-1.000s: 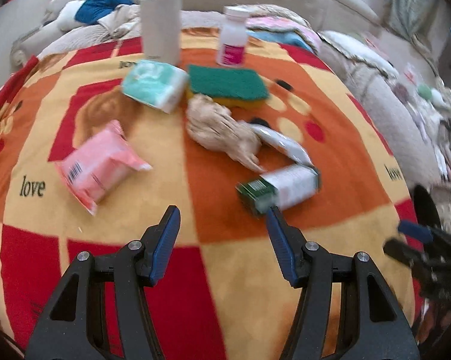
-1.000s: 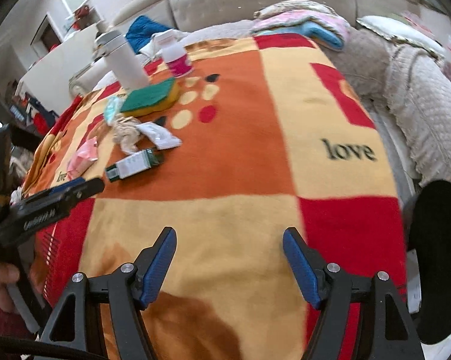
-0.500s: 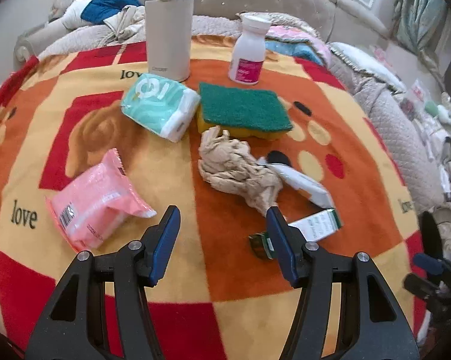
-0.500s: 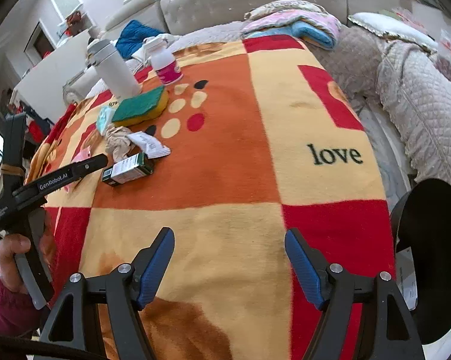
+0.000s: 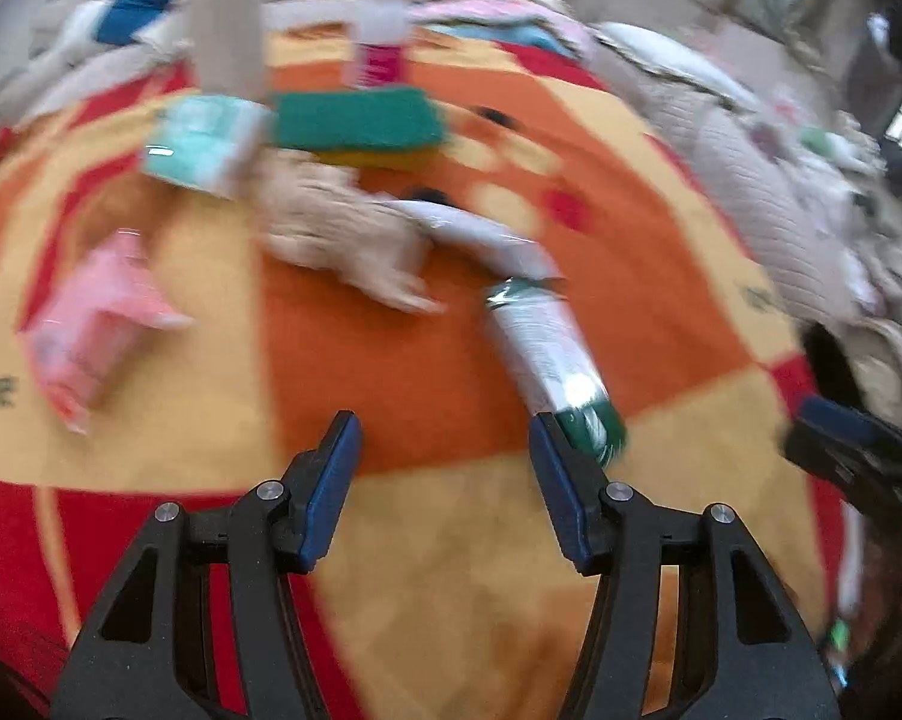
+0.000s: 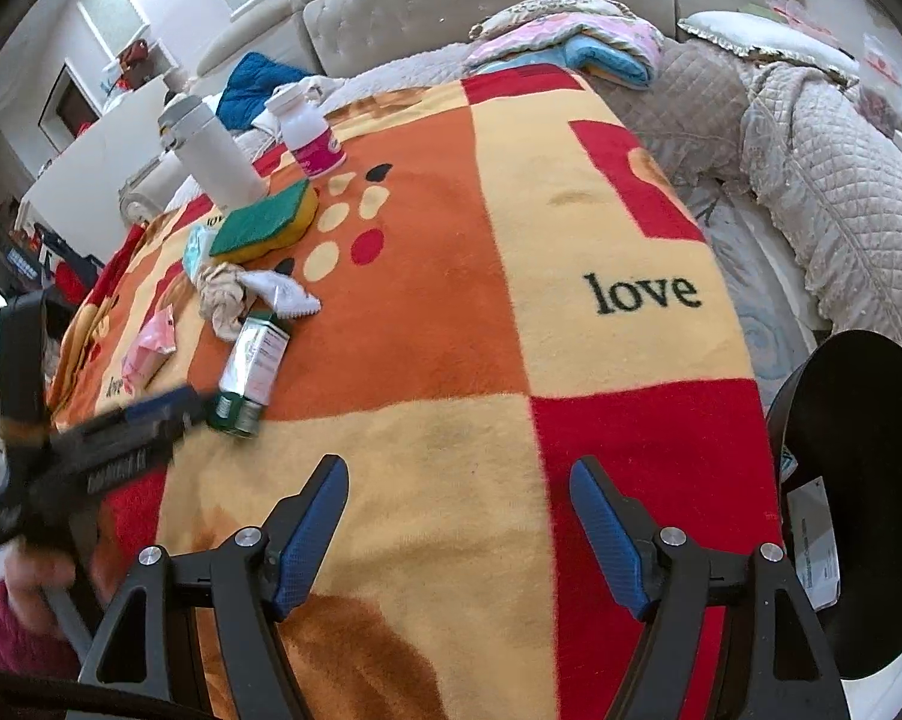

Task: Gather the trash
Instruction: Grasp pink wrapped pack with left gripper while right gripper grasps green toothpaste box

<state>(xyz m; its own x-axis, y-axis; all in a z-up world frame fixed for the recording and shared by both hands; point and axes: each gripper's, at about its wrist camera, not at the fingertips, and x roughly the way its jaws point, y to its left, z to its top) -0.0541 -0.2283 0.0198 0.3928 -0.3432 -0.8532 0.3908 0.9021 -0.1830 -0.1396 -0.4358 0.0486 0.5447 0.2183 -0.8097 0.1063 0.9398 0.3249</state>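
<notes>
A white and green carton (image 5: 550,360) lies on the blanket, its near green end touching the right finger of my open, empty left gripper (image 5: 444,456). It also shows in the right wrist view (image 6: 252,363), where the left gripper (image 6: 174,408) reaches it from the left. Beyond it lie a crumpled beige tissue (image 5: 342,240) and a white wrapper (image 5: 475,231). My right gripper (image 6: 460,504) is open and empty over the blanket's near edge. A black trash bin (image 6: 853,480) stands at the right.
Behind the trash stand a green and yellow sponge (image 5: 360,126), a teal tissue pack (image 5: 201,141), a pink pack (image 5: 90,324), a white flask (image 6: 210,159) and a pill bottle (image 6: 309,135). A quilted sofa (image 6: 811,168) lies right of the blanket.
My left gripper has swung fast to the right and its right finger has pushed the carton round, green end nearer. The left view is blurred. The right gripper has hardly moved.
</notes>
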